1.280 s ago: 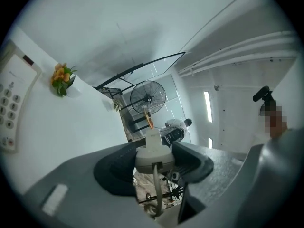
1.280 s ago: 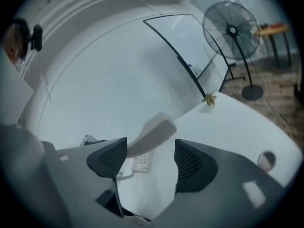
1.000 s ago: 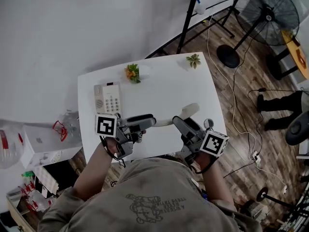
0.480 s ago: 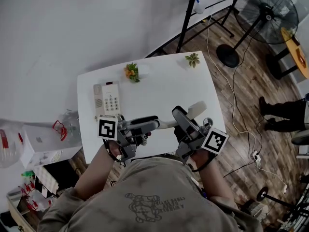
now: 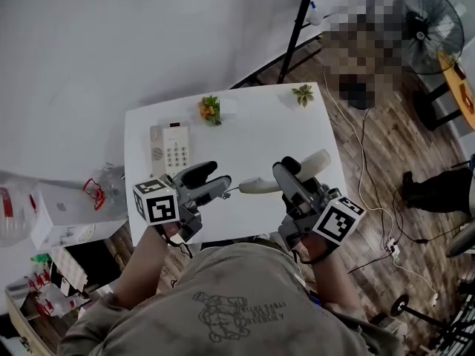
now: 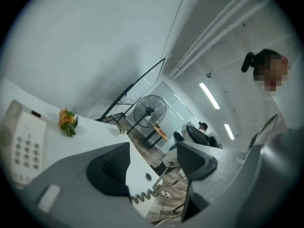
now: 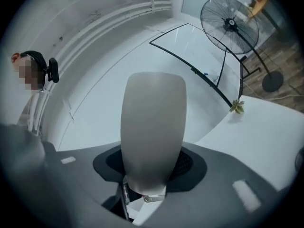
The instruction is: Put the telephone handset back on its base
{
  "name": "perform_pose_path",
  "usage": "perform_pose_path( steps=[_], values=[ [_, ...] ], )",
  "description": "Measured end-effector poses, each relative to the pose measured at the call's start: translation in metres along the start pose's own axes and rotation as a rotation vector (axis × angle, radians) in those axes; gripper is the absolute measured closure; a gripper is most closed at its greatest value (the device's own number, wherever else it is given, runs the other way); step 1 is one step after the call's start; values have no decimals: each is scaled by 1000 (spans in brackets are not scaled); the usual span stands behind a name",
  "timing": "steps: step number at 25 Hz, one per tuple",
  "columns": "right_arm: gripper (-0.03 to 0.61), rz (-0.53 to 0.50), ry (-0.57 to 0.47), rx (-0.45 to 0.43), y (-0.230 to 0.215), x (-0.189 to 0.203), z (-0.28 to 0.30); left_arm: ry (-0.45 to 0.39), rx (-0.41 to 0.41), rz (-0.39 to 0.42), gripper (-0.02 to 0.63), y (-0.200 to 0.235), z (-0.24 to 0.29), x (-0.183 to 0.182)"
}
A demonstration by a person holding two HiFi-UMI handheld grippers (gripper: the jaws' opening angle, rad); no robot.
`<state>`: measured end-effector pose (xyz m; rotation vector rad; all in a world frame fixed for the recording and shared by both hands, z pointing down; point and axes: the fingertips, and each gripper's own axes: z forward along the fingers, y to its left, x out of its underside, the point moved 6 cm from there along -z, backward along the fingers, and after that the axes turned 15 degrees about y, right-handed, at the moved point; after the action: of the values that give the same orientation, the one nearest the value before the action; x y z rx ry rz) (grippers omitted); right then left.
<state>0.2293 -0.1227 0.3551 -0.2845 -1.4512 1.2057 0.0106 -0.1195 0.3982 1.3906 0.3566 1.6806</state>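
Room: white counter (image 5: 252,136) on wood floor (image 5: 371,136), pale wall behind the base (image 5: 171,154), fan (image 5: 427,24) well right of it | Right claw (image 5: 288,175): jaws just closing, pressed on the pale handset (image 5: 317,162), held right of the base (coiled cord (image 6: 142,194) trailing) | Left claw (image 5: 204,178): jaws apart, empty, beside the base

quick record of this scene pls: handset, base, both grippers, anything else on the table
handset: gripped by the right gripper, apart from its base
base: on the white table, rear left, no handset on it
right gripper: jaws have just been closing, now pressed on the handset
left gripper: open, holding nothing
cord: coiled, visible beyond the left jaws
other: two small plants at the table's far edge
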Motion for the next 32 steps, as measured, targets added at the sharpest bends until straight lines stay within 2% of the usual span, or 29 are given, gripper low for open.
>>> perform_pose_path(
  steps=[5,8,10,12,14,16,18,21,25,32],
  values=[
    [354,-128,31,108,4,-10,1,2,-345,181,305,3,-25,-9],
    [354,-256,77,183,11,-8,5,28,-562,354,318,-6,-37,-11],
    [354,-347,104,232,16,-7,8,34,-641,446,326,-16,-39,-13],
    [354,-429,131,278,22,-6,12,19,-693,489,344,-25,-41,-15],
    [354,-493,155,312,29,-2,16,-21,-761,516,400,-32,-48,-16],
    [354,-531,173,330,34,1,20,-64,-837,548,493,-37,-57,-16],
    [354,-552,186,336,38,2,24,-86,-888,569,559,-41,-64,-15],
    [354,-556,197,327,40,4,28,-101,-926,558,611,-40,-72,-11],
    [354,-535,231,314,41,10,40,-114,-967,527,612,-35,-85,-4],
    [354,-400,354,211,44,32,96,-93,-1055,467,613,-25,-106,14]
  ],
)
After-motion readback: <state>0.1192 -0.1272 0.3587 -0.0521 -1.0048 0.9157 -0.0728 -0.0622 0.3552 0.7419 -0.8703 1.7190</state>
